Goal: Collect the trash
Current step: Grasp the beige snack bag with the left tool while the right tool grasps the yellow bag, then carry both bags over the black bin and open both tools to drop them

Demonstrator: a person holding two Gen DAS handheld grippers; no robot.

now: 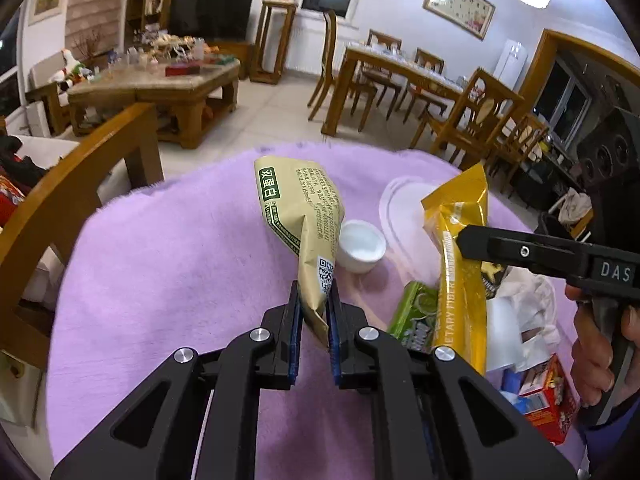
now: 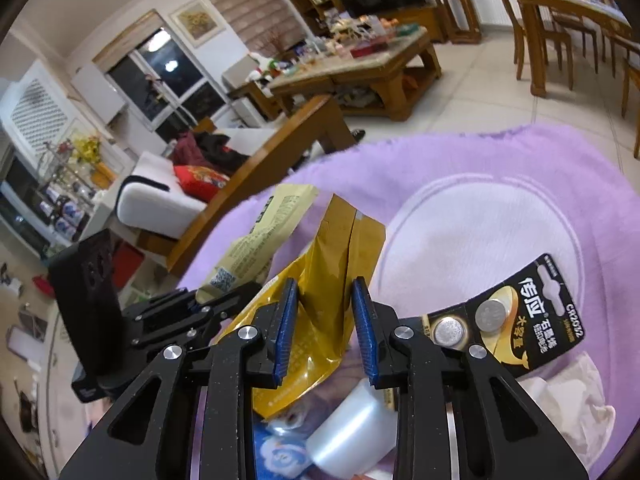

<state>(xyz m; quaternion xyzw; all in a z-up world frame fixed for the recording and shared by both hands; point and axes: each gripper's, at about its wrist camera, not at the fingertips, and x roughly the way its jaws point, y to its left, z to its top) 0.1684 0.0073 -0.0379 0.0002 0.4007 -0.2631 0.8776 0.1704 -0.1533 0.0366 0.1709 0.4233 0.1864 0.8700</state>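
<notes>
A tan snack wrapper [image 1: 300, 208] with a green label stands up from the purple fluffy cloth [image 1: 160, 260], and my left gripper [image 1: 315, 286] is shut on its lower end. To its right, a gold wrapper [image 1: 460, 280] stands upright with my right gripper [image 1: 464, 240] across it. In the right wrist view the gold wrapper [image 2: 332, 264] fills the gap between the blue pads of my right gripper [image 2: 324, 282], which is shut on it. The left gripper [image 2: 192, 308] and tan wrapper [image 2: 256, 240] show at the left there.
On the cloth lie a small white cup [image 1: 360, 246], a green gum pack [image 1: 416, 316], white tissue [image 1: 528, 300], a red box [image 1: 552, 396], a coin-battery card [image 2: 516, 320] and a clear roll [image 2: 352, 432]. A wooden armrest [image 1: 80, 184] borders the left.
</notes>
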